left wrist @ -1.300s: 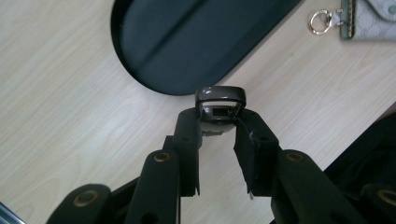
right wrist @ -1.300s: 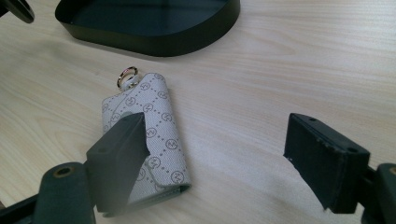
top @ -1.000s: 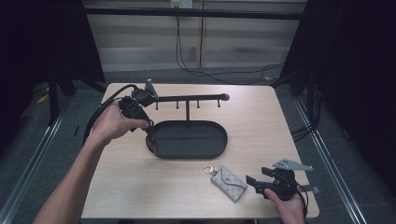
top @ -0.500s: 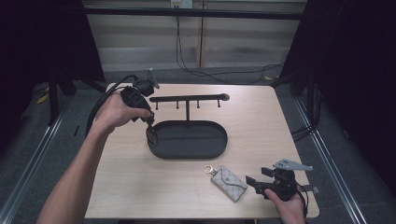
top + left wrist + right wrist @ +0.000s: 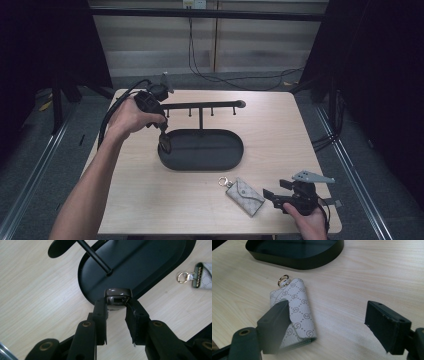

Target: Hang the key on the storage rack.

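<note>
I see a dim room with dark drapes on both sides, a pale panelled wall at the far end and cables trailing across the grey floor. In the middle stands the light wooden table (image 5: 150, 200), its grain plain and pale. At its centre sits the black oval tray (image 5: 220, 162), with a thin post rising to a hook bar (image 5: 200, 105) that runs left to right above the tray's far edge. Near the table's near edge, right of centre, lies the patterned key pouch (image 5: 246, 196) with its metal ring (image 5: 224, 182) pointing toward the tray.

My left gripper (image 5: 164, 141) hangs over the tray's left end, clenched on a small brown key fob (image 5: 118, 296) held just above the rim. My right gripper (image 5: 274, 195) rests at the near right corner, its jaws spread with nothing between them; in the right gripper view the pouch lies just beside the left jaw, flat on the wood.

Compared with a second ago, my left hand has come from the left end of the hook bar nearer to the tray's left rim. The right gripper's jaws have just been opening a little further, and the pouch lies where it did.
</note>
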A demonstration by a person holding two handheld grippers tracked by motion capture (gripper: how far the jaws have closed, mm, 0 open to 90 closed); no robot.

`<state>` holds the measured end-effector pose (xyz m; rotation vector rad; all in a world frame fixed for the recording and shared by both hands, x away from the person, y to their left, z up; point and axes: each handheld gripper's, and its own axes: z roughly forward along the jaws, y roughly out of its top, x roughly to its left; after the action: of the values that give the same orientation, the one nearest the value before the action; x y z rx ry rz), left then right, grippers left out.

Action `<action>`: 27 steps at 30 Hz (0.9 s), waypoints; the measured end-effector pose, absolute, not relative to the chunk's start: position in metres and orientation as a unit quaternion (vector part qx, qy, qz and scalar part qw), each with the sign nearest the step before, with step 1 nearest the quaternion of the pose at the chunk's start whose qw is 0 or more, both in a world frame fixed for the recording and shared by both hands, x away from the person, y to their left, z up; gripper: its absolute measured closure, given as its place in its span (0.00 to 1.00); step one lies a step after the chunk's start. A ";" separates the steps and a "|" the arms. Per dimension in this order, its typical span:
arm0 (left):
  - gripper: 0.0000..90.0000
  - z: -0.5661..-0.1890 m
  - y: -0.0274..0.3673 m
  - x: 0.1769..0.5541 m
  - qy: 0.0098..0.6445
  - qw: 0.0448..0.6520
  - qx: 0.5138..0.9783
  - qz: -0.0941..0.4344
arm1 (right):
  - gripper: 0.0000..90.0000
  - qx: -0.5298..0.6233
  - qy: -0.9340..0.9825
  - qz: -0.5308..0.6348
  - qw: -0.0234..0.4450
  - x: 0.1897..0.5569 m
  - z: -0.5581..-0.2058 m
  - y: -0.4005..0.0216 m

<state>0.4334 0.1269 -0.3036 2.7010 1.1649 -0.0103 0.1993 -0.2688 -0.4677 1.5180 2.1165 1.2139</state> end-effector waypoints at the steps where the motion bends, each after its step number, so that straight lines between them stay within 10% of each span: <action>1: 0.79 -0.303 0.126 0.434 0.395 0.103 0.913 -0.003 | 0.21 0.523 0.731 0.418 0.132 0.199 -0.468 -0.268; 27: 0.79 -0.313 0.111 0.454 0.419 0.086 0.904 0.008 | 0.19 0.514 0.736 0.420 0.131 0.199 -0.468 -0.267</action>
<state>0.4545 0.1112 -0.3132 2.6927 1.2500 0.0241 0.1986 -0.2673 -0.4676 1.4931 2.1369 1.2198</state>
